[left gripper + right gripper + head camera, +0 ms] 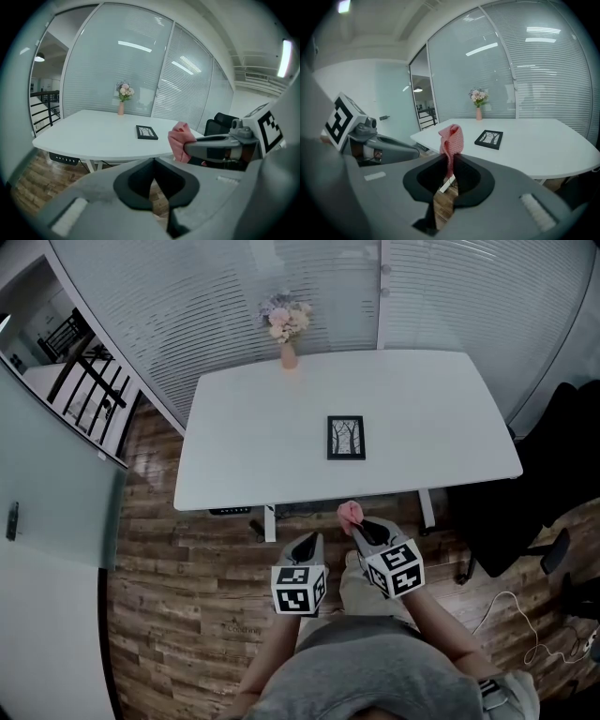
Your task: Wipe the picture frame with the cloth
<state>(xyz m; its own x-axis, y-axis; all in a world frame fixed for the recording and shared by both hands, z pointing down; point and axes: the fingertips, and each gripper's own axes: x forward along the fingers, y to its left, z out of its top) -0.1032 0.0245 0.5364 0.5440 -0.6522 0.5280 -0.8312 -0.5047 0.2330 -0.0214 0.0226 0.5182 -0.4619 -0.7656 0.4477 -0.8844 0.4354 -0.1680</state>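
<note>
Both jaw pairs closed — my left gripper empty, my right gripper clamping the cloth; picture frame flat on table.

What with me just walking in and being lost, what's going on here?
A person stands just short of the table with a gripper in each hand. The right gripper is shut on a pink cloth. The left gripper is shut with nothing in it. The frame lies flat on the table, out of reach of both, so no wiping has begun.
</note>
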